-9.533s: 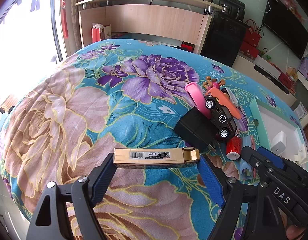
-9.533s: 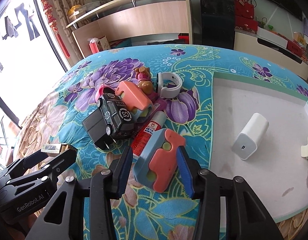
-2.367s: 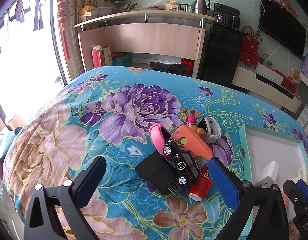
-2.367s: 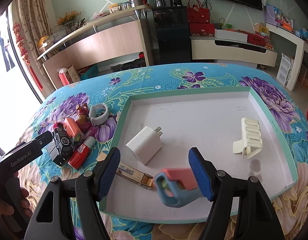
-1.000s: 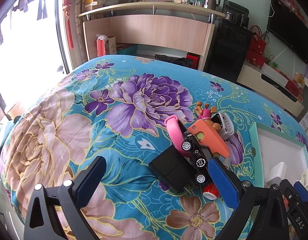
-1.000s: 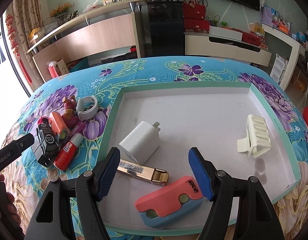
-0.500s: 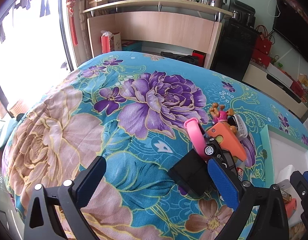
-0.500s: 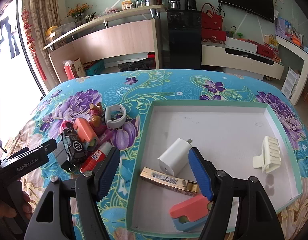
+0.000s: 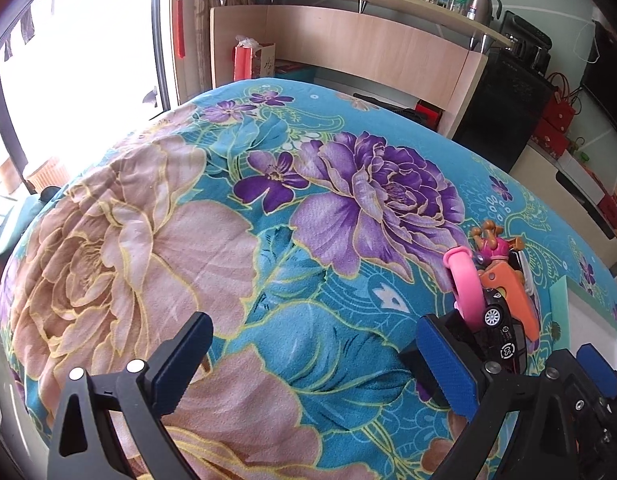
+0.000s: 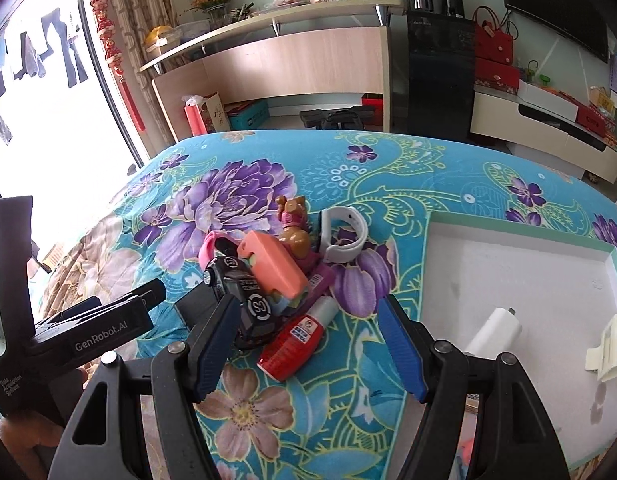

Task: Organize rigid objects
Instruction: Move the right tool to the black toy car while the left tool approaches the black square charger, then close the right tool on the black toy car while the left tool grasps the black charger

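A pile of small things lies on the flowered cloth: a black toy car, a salmon case, a red tube, a white wristband, a pink band, a brown figurine and a black adapter. My right gripper hangs open just before the pile, the red tube lying between its fingertips, untouched. My left gripper is open over bare cloth; the pink band and toy car sit past its right finger. The white tray holds a white charger and a cream clip.
The left gripper's body, held by a hand, reaches in at the left of the right wrist view. The cloth falls away at the left toward a bright window. A wooden shelf unit and a black cabinet stand behind the bed.
My right gripper has swung left from over the tray to the pile. The left gripper drifted left, so the pile slid to the right edge of its view.
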Tool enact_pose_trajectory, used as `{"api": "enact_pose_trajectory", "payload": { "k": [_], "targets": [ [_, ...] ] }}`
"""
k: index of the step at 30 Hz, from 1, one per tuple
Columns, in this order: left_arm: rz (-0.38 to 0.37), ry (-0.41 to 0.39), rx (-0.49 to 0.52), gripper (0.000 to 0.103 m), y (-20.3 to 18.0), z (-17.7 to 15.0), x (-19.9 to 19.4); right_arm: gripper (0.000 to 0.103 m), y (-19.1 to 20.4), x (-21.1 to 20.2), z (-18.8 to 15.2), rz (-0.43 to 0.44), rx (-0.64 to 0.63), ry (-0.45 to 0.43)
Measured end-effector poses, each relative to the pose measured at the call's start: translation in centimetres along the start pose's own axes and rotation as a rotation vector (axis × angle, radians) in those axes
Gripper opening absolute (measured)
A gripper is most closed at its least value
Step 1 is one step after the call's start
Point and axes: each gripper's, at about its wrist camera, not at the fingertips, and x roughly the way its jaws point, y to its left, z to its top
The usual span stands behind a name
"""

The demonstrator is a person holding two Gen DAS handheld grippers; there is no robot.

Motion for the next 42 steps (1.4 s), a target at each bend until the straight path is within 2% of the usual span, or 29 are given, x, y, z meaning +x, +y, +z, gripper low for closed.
{"api": "enact_pose_trajectory", "payload": {
  "k": [8, 10, 15, 18, 23, 26, 36, 42],
  "targets": [
    [0.004, 0.031, -0.041, 0.103, 1.3, 0.1, 0.8, 0.071, 2.8, 2.3, 0.0, 0.040, -0.053, 0.038],
    [0.006, 0.035, -0.048, 0.103, 1.5, 0.1, 0.9, 0.065, 3.2, 2.8, 0.0, 0.045, -0.061, 0.048],
    [-0.002, 0.044, -0.055, 0.103, 1.7, 0.1, 1.1, 0.063, 3.6, 3.7, -0.3, 0.041, -0.071, 0.065],
    [-0.007, 0.046, -0.051, 0.103, 1.5, 0.1, 1.1, 0.055, 3.5, 4.0, -0.4, 0.022, -0.072, 0.069],
    [-0.009, 0.049, -0.046, 0.103, 1.4, 0.1, 1.2, 0.048, 3.1, 4.3, -0.4, 0.023, -0.057, 0.075],
    [-0.015, 0.049, -0.039, 0.103, 1.2, 0.1, 1.2, 0.037, 2.9, 4.2, -0.5, 0.031, -0.050, 0.079],
    [-0.054, 0.044, -0.004, 0.103, 0.1, 0.0, 0.8, 0.035, 2.2, 2.8, -0.4, 0.056, -0.022, 0.044],
    [-0.082, 0.035, 0.052, 0.103, -1.3, -0.2, 0.3, 0.035, 0.2, 1.0, -0.2, 0.034, 0.031, 0.001]
  ]
}}
